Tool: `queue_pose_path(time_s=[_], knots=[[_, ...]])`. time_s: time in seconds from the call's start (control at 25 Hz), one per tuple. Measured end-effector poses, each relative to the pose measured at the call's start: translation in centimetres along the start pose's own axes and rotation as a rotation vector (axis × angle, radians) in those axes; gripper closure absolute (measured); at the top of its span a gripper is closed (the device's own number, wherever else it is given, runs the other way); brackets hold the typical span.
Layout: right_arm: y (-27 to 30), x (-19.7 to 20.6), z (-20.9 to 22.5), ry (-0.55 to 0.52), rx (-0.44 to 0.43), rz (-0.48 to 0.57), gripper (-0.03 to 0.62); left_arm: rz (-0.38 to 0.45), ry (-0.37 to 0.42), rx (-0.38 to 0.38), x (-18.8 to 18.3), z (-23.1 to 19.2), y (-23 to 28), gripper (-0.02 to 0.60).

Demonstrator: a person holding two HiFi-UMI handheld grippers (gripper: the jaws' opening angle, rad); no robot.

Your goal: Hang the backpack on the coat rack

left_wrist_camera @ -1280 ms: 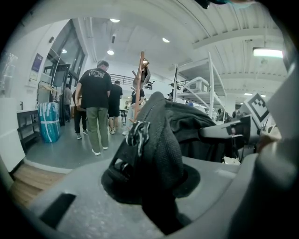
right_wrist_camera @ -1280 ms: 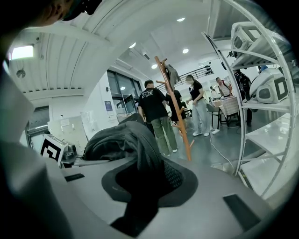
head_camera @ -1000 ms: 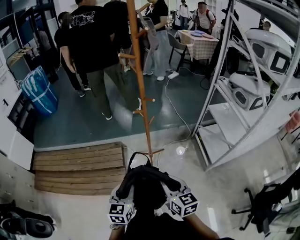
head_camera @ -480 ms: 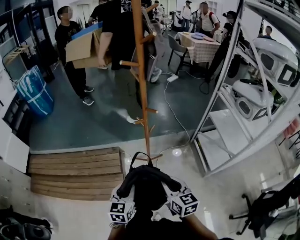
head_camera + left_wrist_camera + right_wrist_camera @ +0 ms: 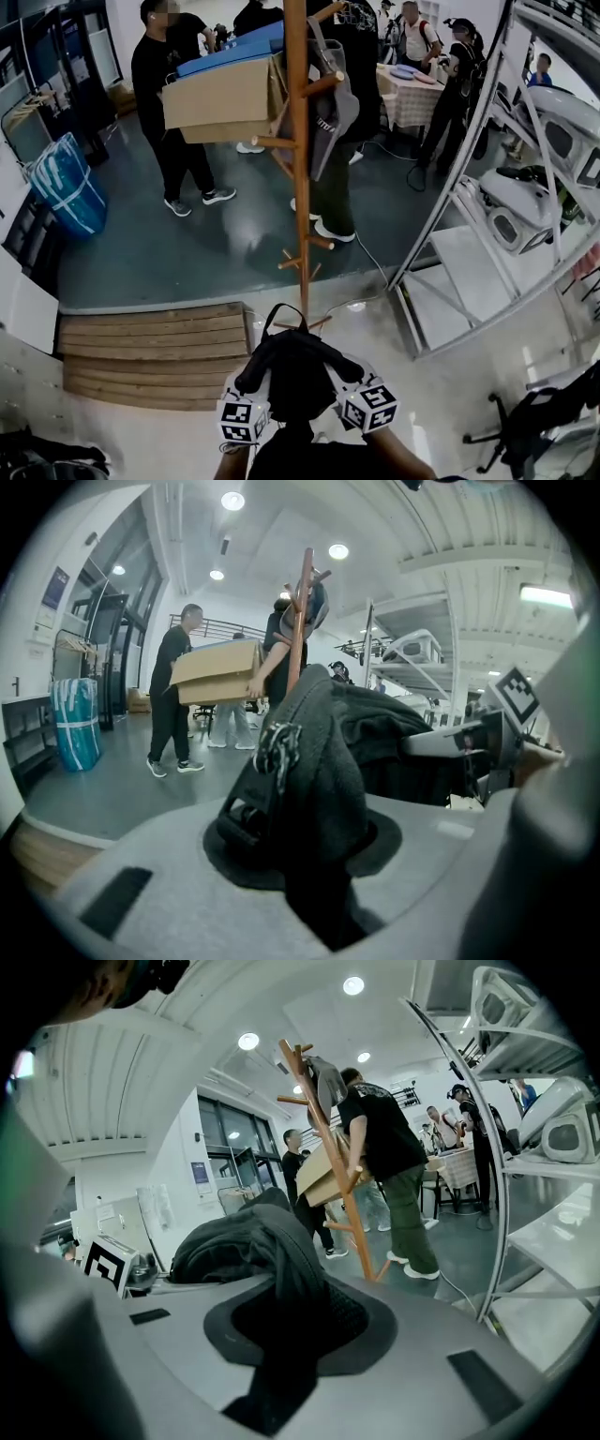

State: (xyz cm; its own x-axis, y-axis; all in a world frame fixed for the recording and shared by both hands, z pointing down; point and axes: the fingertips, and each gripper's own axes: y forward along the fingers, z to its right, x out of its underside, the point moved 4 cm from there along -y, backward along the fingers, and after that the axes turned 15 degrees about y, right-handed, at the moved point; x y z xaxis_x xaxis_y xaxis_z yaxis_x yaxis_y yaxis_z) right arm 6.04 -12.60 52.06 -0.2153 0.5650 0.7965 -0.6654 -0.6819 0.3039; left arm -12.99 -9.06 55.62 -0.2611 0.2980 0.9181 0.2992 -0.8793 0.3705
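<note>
We hold the black backpack (image 5: 295, 367) between left gripper (image 5: 247, 410) and right gripper (image 5: 364, 400), near the wooden coat rack (image 5: 298, 169) (people (image 5: 167, 84) carry a cardboard box (image 5: 220, 98) behind it).

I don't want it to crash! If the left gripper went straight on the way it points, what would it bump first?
Probably the wooden coat rack, straight ahead beyond the backpack the left gripper holds; how far off is unclear.

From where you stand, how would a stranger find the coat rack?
Start at the white metal shelves on the right. Left of them stands the coat rack: the only tall wooden pole with short pegs, grey cloth hanging near its top.
</note>
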Motion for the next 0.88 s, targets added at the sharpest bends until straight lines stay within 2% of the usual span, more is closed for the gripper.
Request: queue_pose_path(time_s=[0.48,0.88], knots=[[7.1,-1.2,2.0,0.026,0.032,-0.011,0.525,-0.006,-0.01,0.041,0.4,-5.1,6.1,0.469],[10.9,-1.5,3.8,0.027,0.083,-0.016,0.525,0.008,-0.019,0.104,1.7,-7.6,10.7,0.471]])
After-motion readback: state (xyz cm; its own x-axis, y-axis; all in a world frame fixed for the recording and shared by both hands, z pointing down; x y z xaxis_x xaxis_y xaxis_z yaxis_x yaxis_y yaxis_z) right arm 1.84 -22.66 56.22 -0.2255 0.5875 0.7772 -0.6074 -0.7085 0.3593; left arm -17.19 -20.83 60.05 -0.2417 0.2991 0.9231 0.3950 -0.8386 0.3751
